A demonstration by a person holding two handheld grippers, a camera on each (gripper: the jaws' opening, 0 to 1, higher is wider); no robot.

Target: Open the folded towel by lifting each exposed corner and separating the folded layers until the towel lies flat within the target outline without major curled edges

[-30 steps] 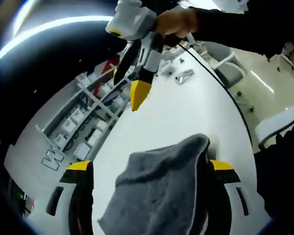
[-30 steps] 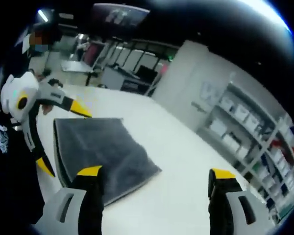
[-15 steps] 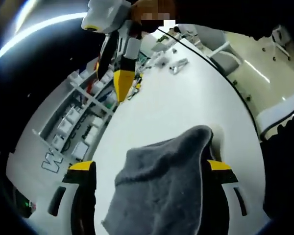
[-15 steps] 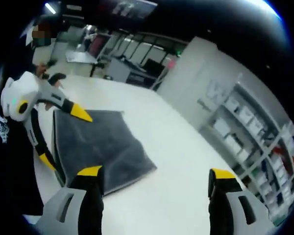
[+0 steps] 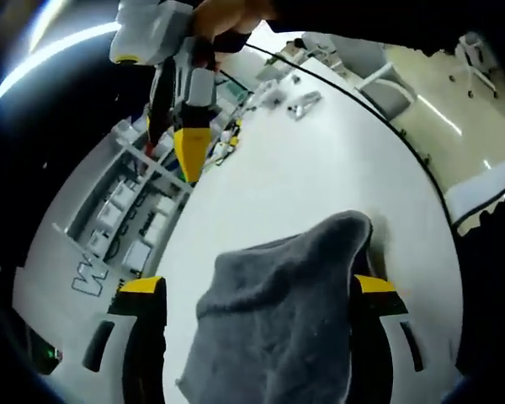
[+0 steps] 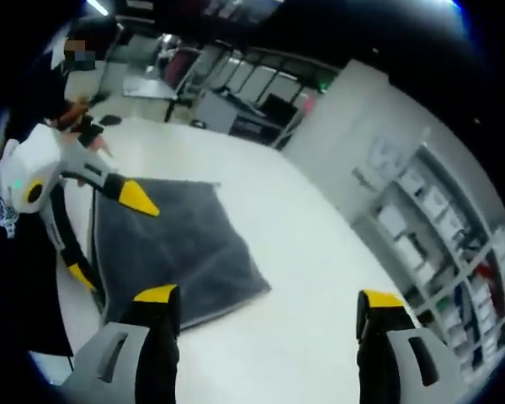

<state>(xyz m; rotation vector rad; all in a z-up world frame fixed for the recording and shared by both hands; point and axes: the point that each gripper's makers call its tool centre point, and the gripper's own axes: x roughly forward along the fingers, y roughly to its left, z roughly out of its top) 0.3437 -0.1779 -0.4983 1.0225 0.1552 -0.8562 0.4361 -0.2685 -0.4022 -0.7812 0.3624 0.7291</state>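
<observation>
White tabletop (image 5: 320, 168) carries the grey towel (image 5: 278, 320), which in your left gripper view lies between your left gripper's (image 5: 257, 290) spread jaws; shelving (image 5: 135, 202) lies beyond. Your right gripper (image 5: 181, 147) hovers ahead, farther left than before, state unclear.

In your right gripper view, its jaws stand spread over bare table, with the folded towel ahead-left.

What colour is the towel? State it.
Dark grey towel, plain, clearest in the right gripper view.
</observation>
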